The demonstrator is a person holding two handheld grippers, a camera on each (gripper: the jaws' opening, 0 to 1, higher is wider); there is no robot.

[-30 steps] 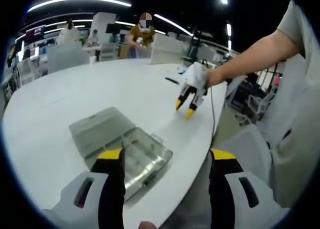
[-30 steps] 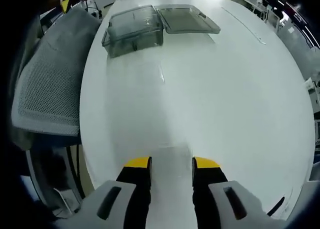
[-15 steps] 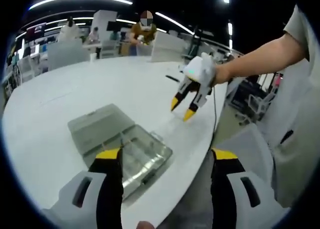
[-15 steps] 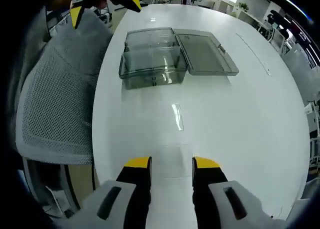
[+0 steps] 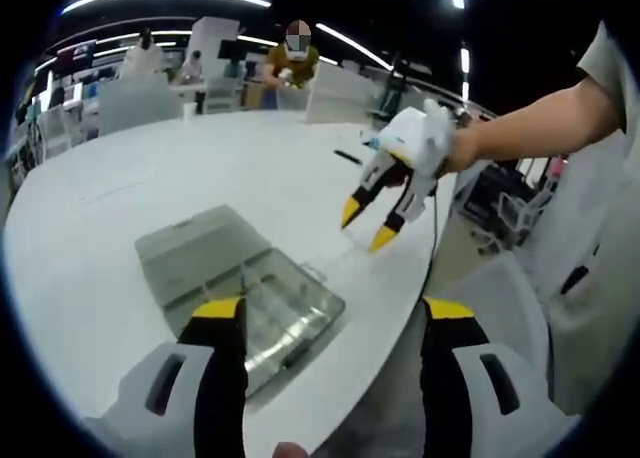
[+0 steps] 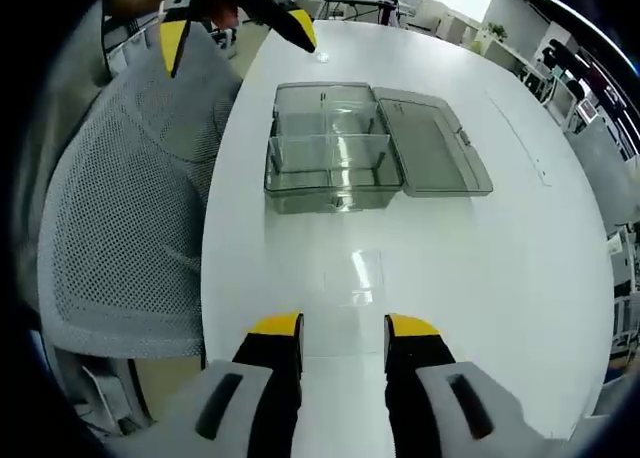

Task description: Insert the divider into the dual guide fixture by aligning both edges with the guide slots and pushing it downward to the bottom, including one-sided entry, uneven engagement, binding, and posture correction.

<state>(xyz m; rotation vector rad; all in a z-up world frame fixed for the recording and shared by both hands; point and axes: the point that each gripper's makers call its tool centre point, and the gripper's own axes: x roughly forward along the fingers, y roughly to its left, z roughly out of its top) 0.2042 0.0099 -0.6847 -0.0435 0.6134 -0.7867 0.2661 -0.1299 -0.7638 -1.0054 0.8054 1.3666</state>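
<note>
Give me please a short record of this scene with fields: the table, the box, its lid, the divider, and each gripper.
table: white table, large, rounded edge
box: clear plastic box near the table edge, open, with inner compartments
lid: lid folded flat onto the table beside the box
divider: clear sheet lying flat on the table, apart from the box, ahead of the right gripper
left gripper: left gripper open, holding nothing, above the box
right gripper: right gripper open, holding nothing, pointing toward the sheet
chair: grey mesh chair at the table edge

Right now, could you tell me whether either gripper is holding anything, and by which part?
Nothing is held. The left gripper and right gripper both have open, empty jaws; the clear divider lies flat on the table.
</note>
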